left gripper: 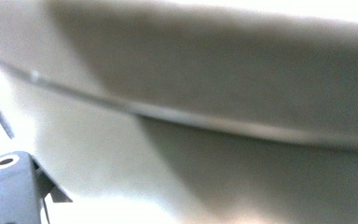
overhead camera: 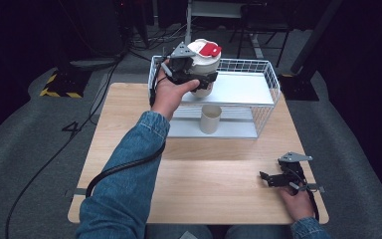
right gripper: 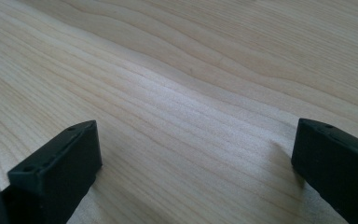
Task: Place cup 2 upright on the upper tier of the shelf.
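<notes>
The white tub point(overhead camera: 204, 67), its red lid label unreadable, is clamped by the left hand-held gripper point(overhead camera: 191, 74) above the wire basket point(overhead camera: 271, 82) at 12 o'clock, while the right hand-held gripper point(overhead camera: 268, 178) rests wide apart on the surface point(overhead camera: 219, 184) at 4 o'clock.

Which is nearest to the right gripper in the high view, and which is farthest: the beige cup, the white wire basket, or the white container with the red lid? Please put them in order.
Measured from the right gripper:
1. Beige cup, standing on the lower shelf, up and to the left.
2. White wire basket, at the table's far edge.
3. White container with the red lid, held by the left gripper above the basket's left end.
</notes>
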